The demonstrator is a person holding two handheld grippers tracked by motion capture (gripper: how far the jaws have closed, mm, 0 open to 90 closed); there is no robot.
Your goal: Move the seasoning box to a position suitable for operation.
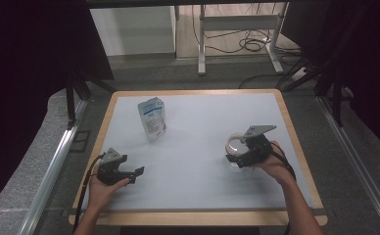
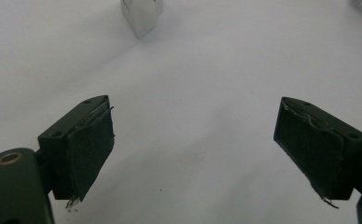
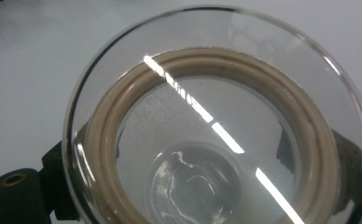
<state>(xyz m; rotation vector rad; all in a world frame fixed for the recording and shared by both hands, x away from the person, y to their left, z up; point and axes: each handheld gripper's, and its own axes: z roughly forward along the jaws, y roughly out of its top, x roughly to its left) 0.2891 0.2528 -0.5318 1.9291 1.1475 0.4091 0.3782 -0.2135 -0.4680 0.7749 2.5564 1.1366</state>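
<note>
A clear glass jar [image 1: 235, 146] with a beige seal ring under its rim stands at the right of the white tabletop [image 1: 198, 147]. My right gripper [image 1: 239, 157] is shut on it. In the right gripper view the jar's mouth [image 3: 216, 135] faces the camera and the black jaws press on both of its sides. A white pouch [image 1: 152, 119] with blue print stands upright at the back left, and its base [image 2: 142, 14] is visible far ahead in the left gripper view. My left gripper [image 1: 134, 175] rests low near the front left, open and holding nothing [image 2: 195, 116].
The table has a wooden rim [image 1: 291, 132]. Metal rails [image 1: 51, 171] run along both sides on the grey floor. Beyond the far edge stand a desk frame [image 1: 237, 22] and loose cables [image 1: 251, 44]. Dark curtains hang on both sides.
</note>
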